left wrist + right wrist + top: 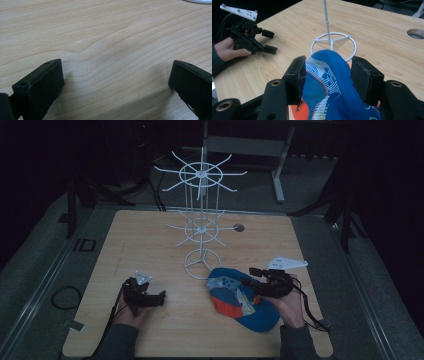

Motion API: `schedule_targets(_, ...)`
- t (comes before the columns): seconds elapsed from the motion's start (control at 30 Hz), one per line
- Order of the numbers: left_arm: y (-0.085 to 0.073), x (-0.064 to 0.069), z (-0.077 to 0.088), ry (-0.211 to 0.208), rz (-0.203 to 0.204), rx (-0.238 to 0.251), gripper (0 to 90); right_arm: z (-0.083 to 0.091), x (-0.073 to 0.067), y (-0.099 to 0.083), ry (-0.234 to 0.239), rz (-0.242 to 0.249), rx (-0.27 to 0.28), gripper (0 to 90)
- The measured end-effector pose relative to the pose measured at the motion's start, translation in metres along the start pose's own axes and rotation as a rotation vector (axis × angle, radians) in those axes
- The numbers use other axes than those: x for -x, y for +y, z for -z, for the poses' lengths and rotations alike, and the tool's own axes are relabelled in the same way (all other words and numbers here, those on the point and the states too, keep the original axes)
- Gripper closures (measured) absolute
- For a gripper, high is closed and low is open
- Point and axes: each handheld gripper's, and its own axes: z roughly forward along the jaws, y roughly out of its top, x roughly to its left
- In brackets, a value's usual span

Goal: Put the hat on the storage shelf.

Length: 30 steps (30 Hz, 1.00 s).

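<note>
A blue and orange cap [235, 301] lies on the wooden table [150, 240] at the front right, just in front of a white wire display stand [201, 226]. My right gripper [248, 276] comes in from the right, and its jaws press on a raised fold of the cap [329, 75] from both sides. In the right gripper view the stand's ring base [333, 41] sits just beyond the cap. My left gripper [162, 299] rests low over bare wood at the front left, open, with nothing between its jaws [117, 75]. It also shows far off in the right gripper view [272, 42].
The stand has two tiers of wire hooks spreading out above the table's middle. A round cable hole [239, 227] lies behind it to the right. Dark floor and metal frame legs surround the table.
</note>
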Motion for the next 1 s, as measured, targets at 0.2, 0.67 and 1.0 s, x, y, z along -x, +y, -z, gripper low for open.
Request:
schedule_targets(0.2,0.0,0.0,0.0,-0.001,-0.001,0.0,0.1,-0.001,0.0,0.0,0.008,-0.002,-0.016,46.0)
schedule_targets(0.67,0.0,0.0,0.0,-0.001,0.001,0.0,0.0,-0.005,-0.003,0.01,-0.02,0.055,-0.087,44.1)
schedule_targets(1.0,0.0,0.0,0.0,-0.001,-0.001,0.0,0.0,-0.009,0.008,0.019,-0.039,0.071,-0.163,42.6)
